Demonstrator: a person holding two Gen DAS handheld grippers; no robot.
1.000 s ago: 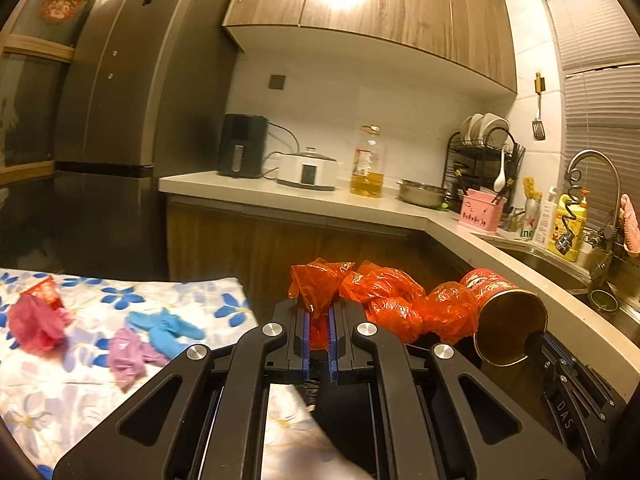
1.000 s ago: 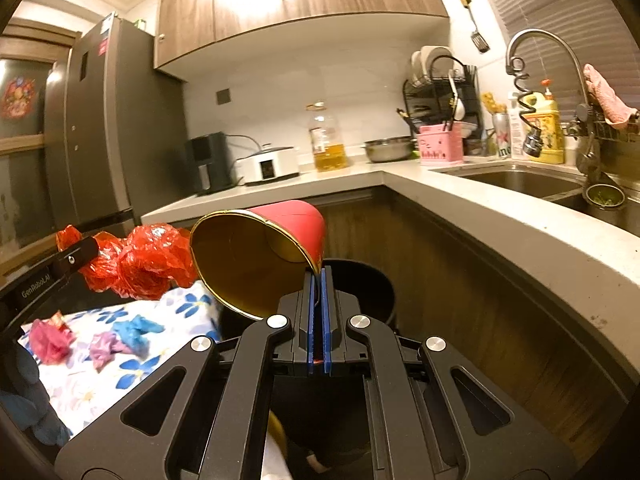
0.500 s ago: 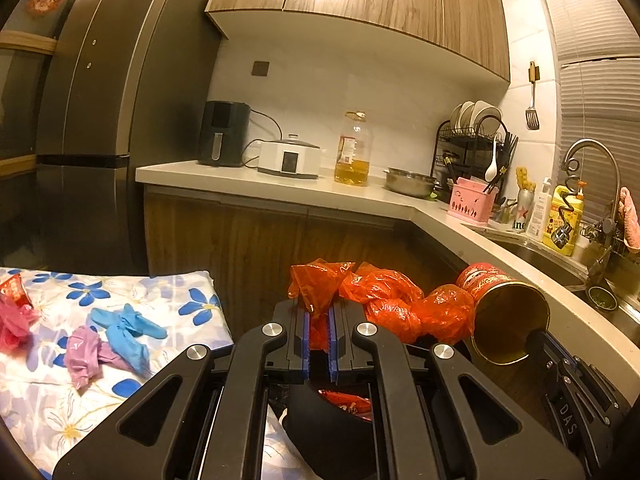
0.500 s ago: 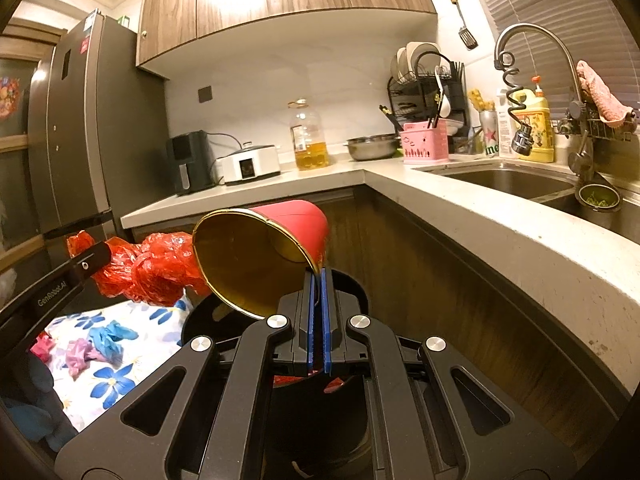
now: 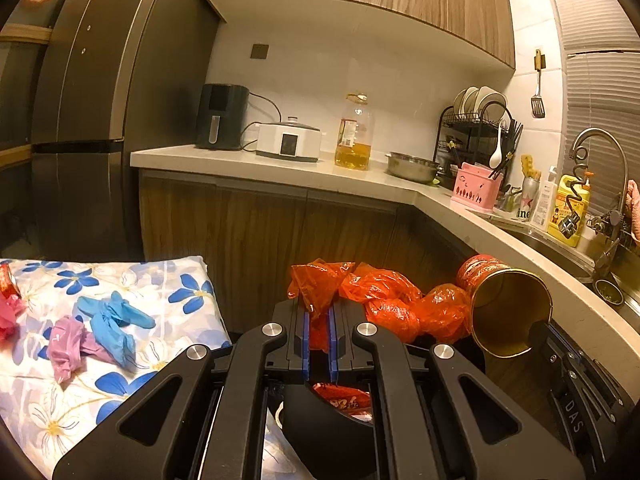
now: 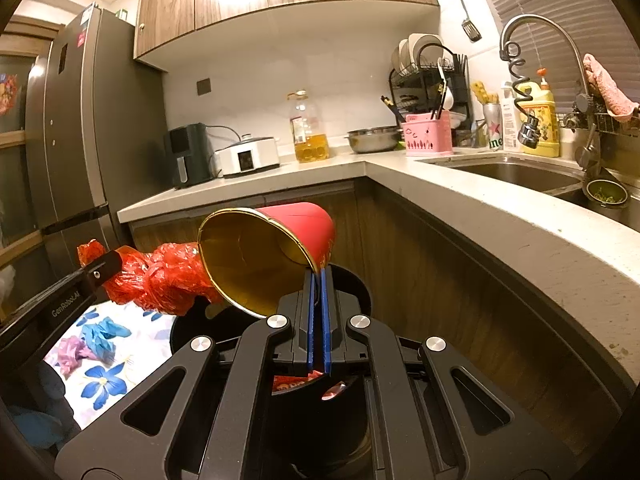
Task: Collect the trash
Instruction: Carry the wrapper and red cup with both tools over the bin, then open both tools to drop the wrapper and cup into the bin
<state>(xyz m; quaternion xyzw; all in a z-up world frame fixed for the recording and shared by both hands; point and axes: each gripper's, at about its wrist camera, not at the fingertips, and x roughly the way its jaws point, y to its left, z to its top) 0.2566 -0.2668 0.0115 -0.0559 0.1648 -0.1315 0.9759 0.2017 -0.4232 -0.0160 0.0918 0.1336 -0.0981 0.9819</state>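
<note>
Both grippers have shifted toward the bin since a second ago: in the left view the flowered cloth (image 5: 100, 344) has slid to the lower left and the bin's dark rim, with red wrappers (image 5: 340, 396) inside, now shows at the bottom centre; in the right view the bin (image 6: 352, 288) has come from behind the cup to sit under the jaws.

Left gripper (image 5: 319, 320): its jaws are closed on a neck of the crumpled orange-red bag (image 5: 384, 300), which trails right of centre and touches the cup. Right gripper (image 6: 319, 320): its jaws pinch the rim of the red cup (image 6: 296, 228), which is tilted on its side, its gold-lined mouth facing the lower left of that frame, just above the bin's opening. In the left view the same cup (image 5: 508, 304) sits at right centre with its mouth turned to the camera.

Blue gloves (image 5: 112, 320) and a purple wad (image 5: 68, 340) lie on the cloth at lower left, well apart from the bin, with a pink scrap (image 5: 8, 316) at the frame's left edge.

Cabinet doors stand close behind the bin, and the curved surface edge (image 6: 500, 232) overhangs it at the right of the right view. The cloth's corner lies just beside the bin on the left; the room above the bin's mouth holds only the cup and bag.
</note>
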